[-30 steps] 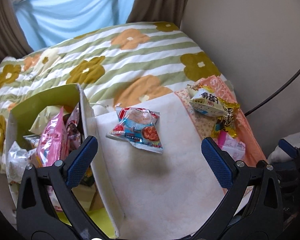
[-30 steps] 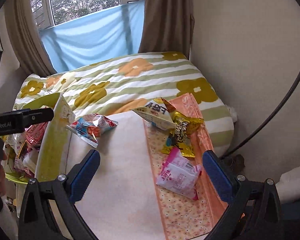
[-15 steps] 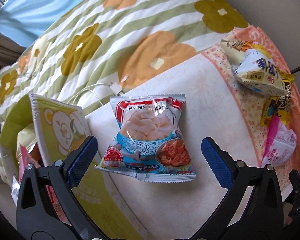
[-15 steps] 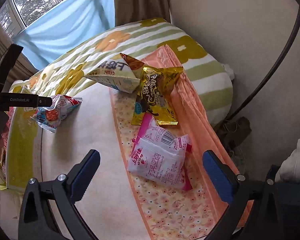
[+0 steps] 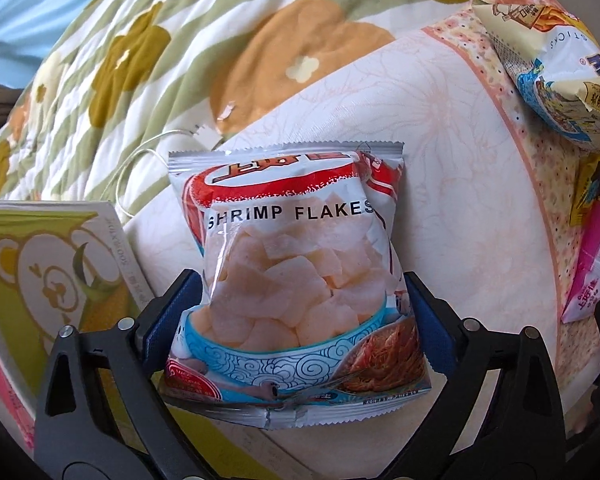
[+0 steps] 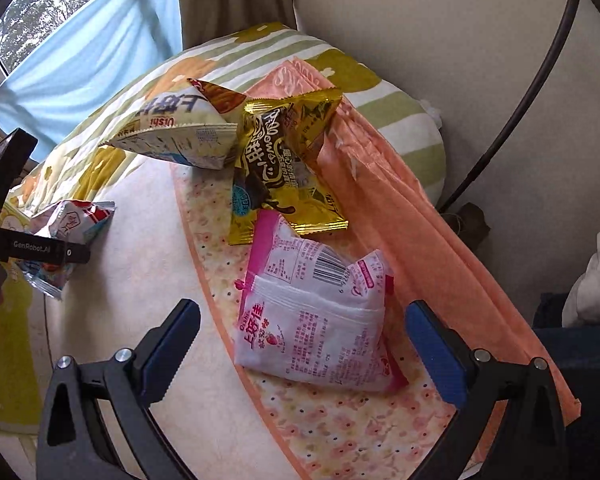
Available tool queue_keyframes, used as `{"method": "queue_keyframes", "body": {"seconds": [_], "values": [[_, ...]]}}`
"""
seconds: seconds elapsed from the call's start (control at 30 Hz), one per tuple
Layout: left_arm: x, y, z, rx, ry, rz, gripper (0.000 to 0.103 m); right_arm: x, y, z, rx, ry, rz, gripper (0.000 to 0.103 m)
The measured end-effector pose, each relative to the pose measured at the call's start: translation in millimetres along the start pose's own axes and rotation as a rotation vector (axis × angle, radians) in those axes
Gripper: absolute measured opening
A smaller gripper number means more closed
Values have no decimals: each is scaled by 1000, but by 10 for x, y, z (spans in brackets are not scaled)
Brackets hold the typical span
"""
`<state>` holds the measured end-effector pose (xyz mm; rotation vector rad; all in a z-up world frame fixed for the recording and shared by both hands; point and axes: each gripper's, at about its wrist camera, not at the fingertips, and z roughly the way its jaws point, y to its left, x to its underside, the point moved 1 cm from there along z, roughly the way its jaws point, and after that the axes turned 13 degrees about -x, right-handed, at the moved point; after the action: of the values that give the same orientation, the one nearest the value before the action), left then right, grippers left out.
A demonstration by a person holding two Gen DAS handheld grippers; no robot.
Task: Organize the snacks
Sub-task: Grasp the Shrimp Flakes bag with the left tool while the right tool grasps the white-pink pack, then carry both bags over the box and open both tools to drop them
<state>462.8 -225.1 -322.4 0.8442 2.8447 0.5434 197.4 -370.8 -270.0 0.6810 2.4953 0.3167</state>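
A shrimp flakes bag (image 5: 292,240) lies on a white cushion (image 5: 460,200). My left gripper (image 5: 298,280) points straight down over it, jaws closing, one blue pad on each side of the bag's lower half; the bag is not visibly squeezed. In the right wrist view the same bag (image 6: 74,220) shows at far left under the left gripper's black body. My right gripper (image 6: 300,312) hangs open just above a pink snack bag (image 6: 316,320), a finger on either side. Behind it lie a yellow bag (image 6: 284,176) and a white-and-blue bag (image 6: 180,132).
A green box with a bear picture (image 5: 48,280) stands left of the cushion, with pink packets inside. A flowered quilt (image 5: 140,60) and a white cable (image 5: 140,160) lie behind. An orange cloth (image 6: 400,200) runs along the right edge by the wall (image 6: 420,20).
Both grippers have come down. The left one now straddles the shrimp flakes bag with narrower jaws. The right one has sunk close over the pink bag.
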Motion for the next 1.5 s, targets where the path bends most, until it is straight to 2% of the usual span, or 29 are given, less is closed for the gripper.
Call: {"method": "queue_keyframes", "body": {"seconds": [0.17, 0.23, 0.33, 0.43, 0.6, 0.77, 0.97, 1.23, 1.43, 1.5], "values": [[-5, -86, -67, -10, -39, 41, 89, -36, 38, 136, 47, 15, -33, 102], [4, -97, -92, -9, -53, 53, 81, -41, 27, 181, 59, 29, -45, 102], [41, -87, -143, 9, -77, 50, 72, -46, 19, 229, 67, 36, -57, 102], [84, -65, -163, 31, -86, 34, 69, -48, -7, 304, 84, 49, -75, 102], [163, -54, -220, 67, -104, 4, 67, -53, -6, 419, 107, 76, -115, 101], [263, -71, -364, 92, -135, -19, 67, 30, 30, 425, 80, 84, -148, 83], [420, -72, -676, 84, -196, -53, 67, 145, 139, 305, 51, 77, -204, 61], [714, 49, -1187, 74, -293, -146, 67, 115, 231, -113, 1, 32, -287, 58], [1060, 309, -1568, 63, -354, -280, 67, 23, 503, -492, -58, -16, -426, 58], [1200, 428, -1675, 53, -374, -334, 67, -24, 645, -601, -102, -29, -476, 58]]}}
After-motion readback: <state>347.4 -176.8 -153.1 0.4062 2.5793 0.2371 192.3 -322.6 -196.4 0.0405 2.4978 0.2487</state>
